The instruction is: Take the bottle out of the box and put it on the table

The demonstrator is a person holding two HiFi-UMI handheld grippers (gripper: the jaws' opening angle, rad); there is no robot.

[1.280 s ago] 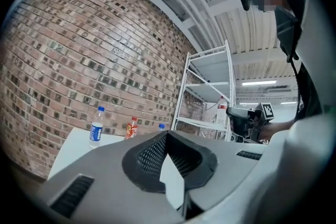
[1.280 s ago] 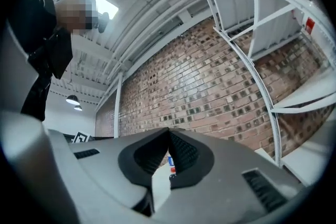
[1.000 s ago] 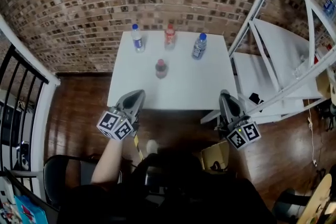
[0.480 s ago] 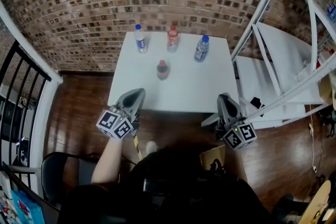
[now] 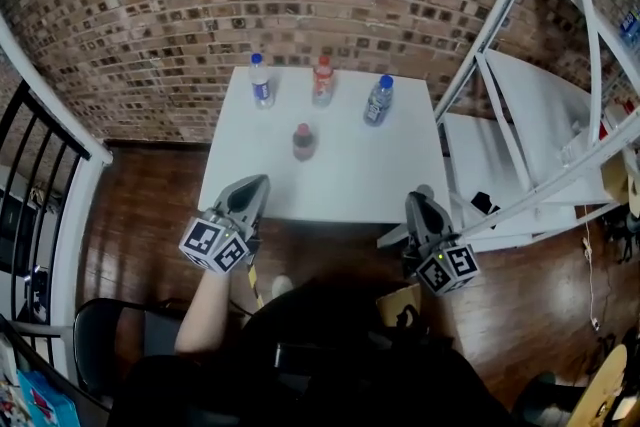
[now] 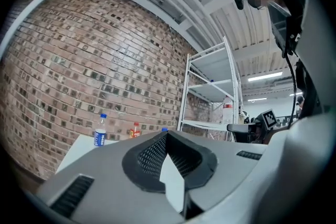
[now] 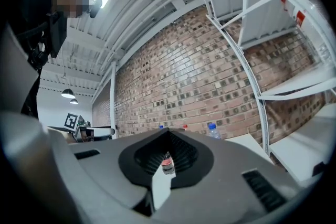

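Print on the blue-labelled bottle seems too small to read.

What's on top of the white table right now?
Four upright bottles: left bottle, middle bottle, right bottle in a back row, front bottle nearer. The tabletop hides what's underneath.

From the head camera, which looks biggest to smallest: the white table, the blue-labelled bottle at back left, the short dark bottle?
Largest: the white square table.
Next: the clear blue-labelled plastic bottle.
Smallest: the short dark-red bottle, though nearer the camera.
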